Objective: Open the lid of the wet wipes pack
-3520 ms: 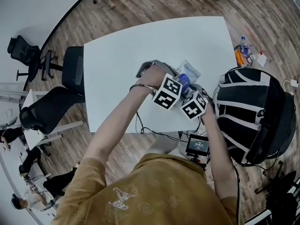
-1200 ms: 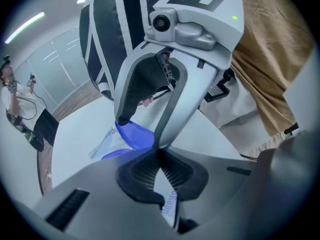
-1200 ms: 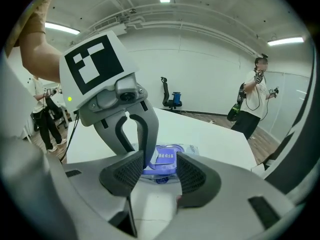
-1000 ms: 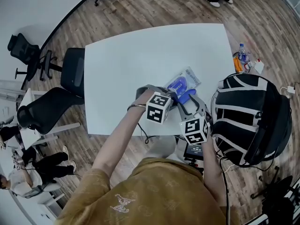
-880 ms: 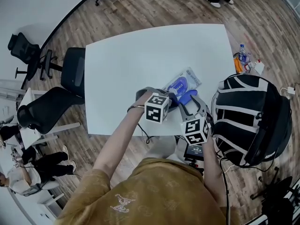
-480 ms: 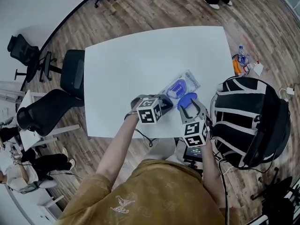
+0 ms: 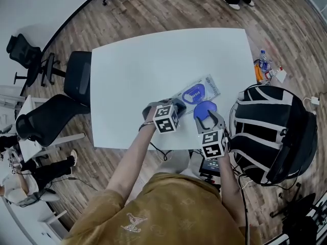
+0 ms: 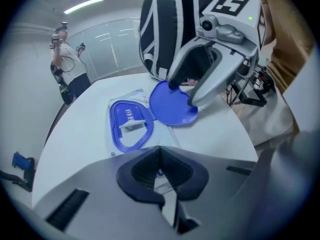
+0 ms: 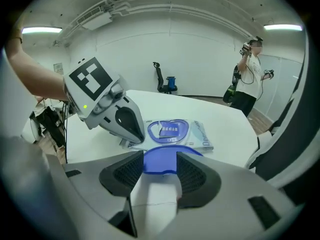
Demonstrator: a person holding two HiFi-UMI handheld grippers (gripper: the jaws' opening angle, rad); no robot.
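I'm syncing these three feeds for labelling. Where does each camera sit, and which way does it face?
Head view: on the person's head, looking steeply down at the table; both forearms show.
Left gripper view: rides the left gripper, looking along jaws shut on the wet wipes pack, toward the right gripper.
Right gripper view: looks along its own jaws clamping the blue lid, toward the left gripper.
Both gripper views share the wet wipes pack.

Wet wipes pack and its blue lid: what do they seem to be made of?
The pack looks like soft plastic film, slightly glossy: thin, printed, lying flat. The lid looks like rigid, smooth blue plastic: it holds its rounded shape while swung open. Judged by look only.
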